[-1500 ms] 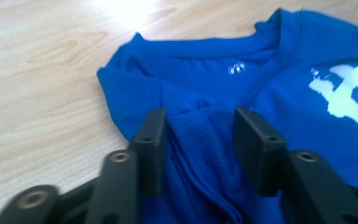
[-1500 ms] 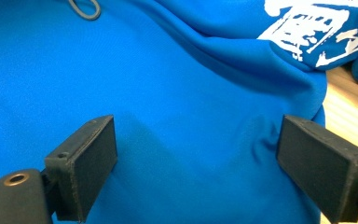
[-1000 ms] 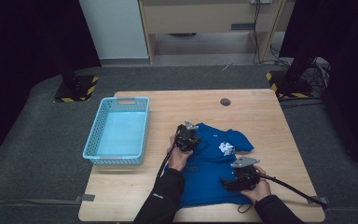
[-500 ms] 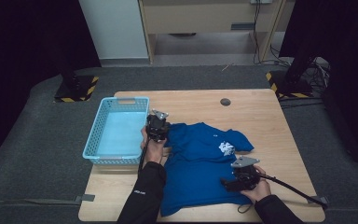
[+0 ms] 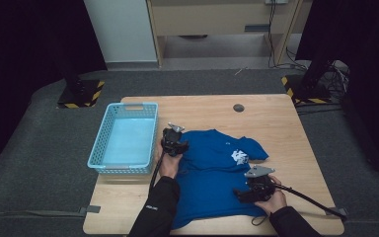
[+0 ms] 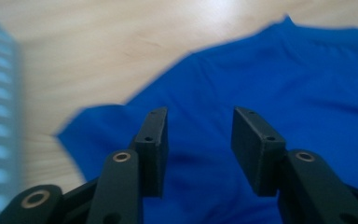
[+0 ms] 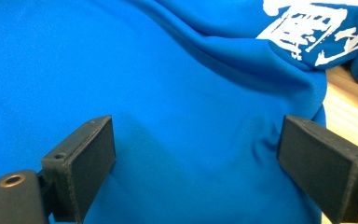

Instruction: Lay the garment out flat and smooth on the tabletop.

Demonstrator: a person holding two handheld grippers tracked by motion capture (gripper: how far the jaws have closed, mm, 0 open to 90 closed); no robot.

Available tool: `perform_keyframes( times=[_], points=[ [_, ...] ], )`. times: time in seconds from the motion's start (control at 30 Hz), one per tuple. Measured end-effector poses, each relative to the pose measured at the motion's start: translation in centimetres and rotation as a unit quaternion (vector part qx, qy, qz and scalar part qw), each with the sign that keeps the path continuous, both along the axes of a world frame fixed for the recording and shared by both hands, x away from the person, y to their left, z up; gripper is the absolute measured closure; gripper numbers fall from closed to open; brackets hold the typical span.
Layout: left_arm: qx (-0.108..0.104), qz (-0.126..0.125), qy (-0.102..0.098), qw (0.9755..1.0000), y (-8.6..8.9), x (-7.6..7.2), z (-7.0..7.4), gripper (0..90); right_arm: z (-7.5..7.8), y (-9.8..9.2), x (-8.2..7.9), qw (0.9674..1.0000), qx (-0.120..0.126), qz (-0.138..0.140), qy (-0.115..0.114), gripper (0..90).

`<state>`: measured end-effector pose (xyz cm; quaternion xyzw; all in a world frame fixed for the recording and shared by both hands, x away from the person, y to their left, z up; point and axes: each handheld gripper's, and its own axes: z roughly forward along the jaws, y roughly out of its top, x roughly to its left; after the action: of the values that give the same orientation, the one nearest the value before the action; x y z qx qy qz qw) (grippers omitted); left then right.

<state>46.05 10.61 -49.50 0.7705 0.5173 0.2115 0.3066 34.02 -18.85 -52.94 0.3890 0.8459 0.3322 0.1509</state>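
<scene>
Dark floor and black curtains ring a pale wooden surface [image 5: 276,123] set before a light cabinet; left to right, the scene starts with a light blue basket [image 5: 125,139] sitting empty at the left edge, its near rim close to the surface's corner; just right of it lies the blue T-shirt [image 5: 212,177], spread over the middle and near part of the surface, its left sleeve drawn out flat toward the basket, its right sleeve folded in with a white print beside it.

The left claw [image 5: 173,141] hangs at the shirt's left sleeve, and its jaws have just been opening; in the left gripper view the left claw [image 6: 199,140] stands parted above the sleeve cloth with nothing pinched between the pads. Farther right and nearer, the right claw [image 5: 241,193] rests low on the shirt's right side; in the right gripper view its jaws stand wide, flat blue cloth lying between them, the pads not pressing on it.

By my judgement the work is laying out or folding the shirt and it is early: the left sleeve looks freshly spread and released; the right sleeve is rumpled, and the body shows no fold.

Room is tight on the left, where sleeve and basket nearly meet; the far strip and the right side are bare but for a small dark disc [image 5: 238,107]; the hem lies close to the near edge.
</scene>
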Motion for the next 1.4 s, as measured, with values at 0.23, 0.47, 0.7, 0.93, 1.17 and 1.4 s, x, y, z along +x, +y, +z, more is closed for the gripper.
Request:
perform_keyframes(
  times=[0.23, 0.47, 0.7, 0.93, 1.17, 1.4],
  points=[
    [0.005, -0.010, 0.016, 0.9998, -1.3, 0.4, -2.2, 52.8, 0.0, 0.0, 0.0, 1.0000, -0.002, 0.002, -0.001, 10.9],
    [-0.001, 0.011, 0.012, 0.9999, -0.7, 1.2, -2.8, 47.7, 0.2, 0.0, -0.4, 0.9999, -0.011, 0.006, 0.008, 10.3],
    [-0.029, -0.011, 0.011, 0.9995, -0.4, 0.0, -1.1, 40.8, 1.4, -0.7, -0.2, 1.0000, -0.001, 0.000, 0.004, 10.9],
    [-0.064, -0.067, 0.005, 0.9957, 1.0, -4.2, 0.9, 32.6, 3.3, -2.1, 0.7, 0.9979, 0.020, -0.040, -0.046, 11.7],
    [-0.075, -0.085, 0.018, 0.9934, 2.3, -8.1, 1.4, 24.8, 4.3, -3.4, 2.7, 0.9927, 0.029, -0.084, -0.081, 14.3],
    [-0.098, -0.091, 0.011, 0.9909, 3.7, -12.5, 0.6, 18.3, 4.3, -4.5, 5.3, 0.9876, 0.036, -0.123, -0.090, 17.9]
  ],
)
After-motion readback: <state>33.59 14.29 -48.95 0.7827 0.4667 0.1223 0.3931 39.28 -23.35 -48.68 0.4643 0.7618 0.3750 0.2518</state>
